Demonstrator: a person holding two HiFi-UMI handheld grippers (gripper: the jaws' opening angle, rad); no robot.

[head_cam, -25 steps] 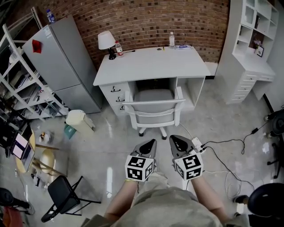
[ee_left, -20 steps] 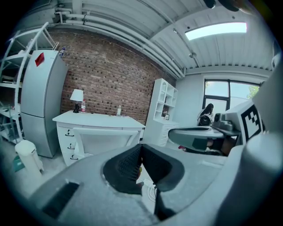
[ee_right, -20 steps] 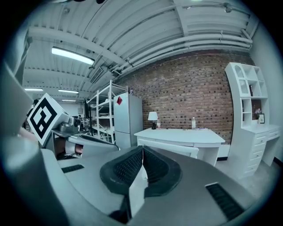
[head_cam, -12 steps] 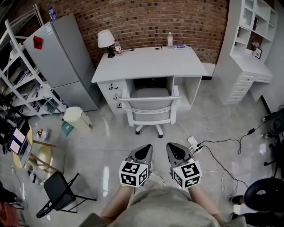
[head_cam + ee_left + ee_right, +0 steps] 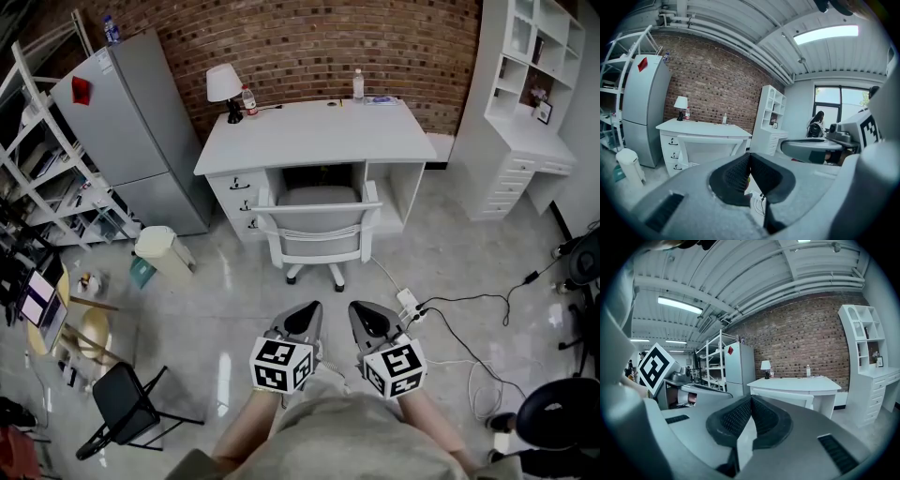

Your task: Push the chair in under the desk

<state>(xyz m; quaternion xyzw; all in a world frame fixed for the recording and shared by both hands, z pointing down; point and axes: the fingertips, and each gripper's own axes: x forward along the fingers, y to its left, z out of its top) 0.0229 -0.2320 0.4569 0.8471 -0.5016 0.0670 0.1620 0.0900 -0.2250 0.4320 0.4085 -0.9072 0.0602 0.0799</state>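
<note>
Seat: chair (image 5: 323, 234) tucked under the counter (image 5: 319, 136).
Change: we have backed off from the chair; push looks done.
Tongs: left tongs (image 5: 308, 309) and right tongs (image 5: 356, 309) both together, empty.

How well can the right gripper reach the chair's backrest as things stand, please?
Probably yes, after a step forward: the right gripper, shut and empty, hangs short of the chair, with only bare floor between and the power strip off to one side.
</note>
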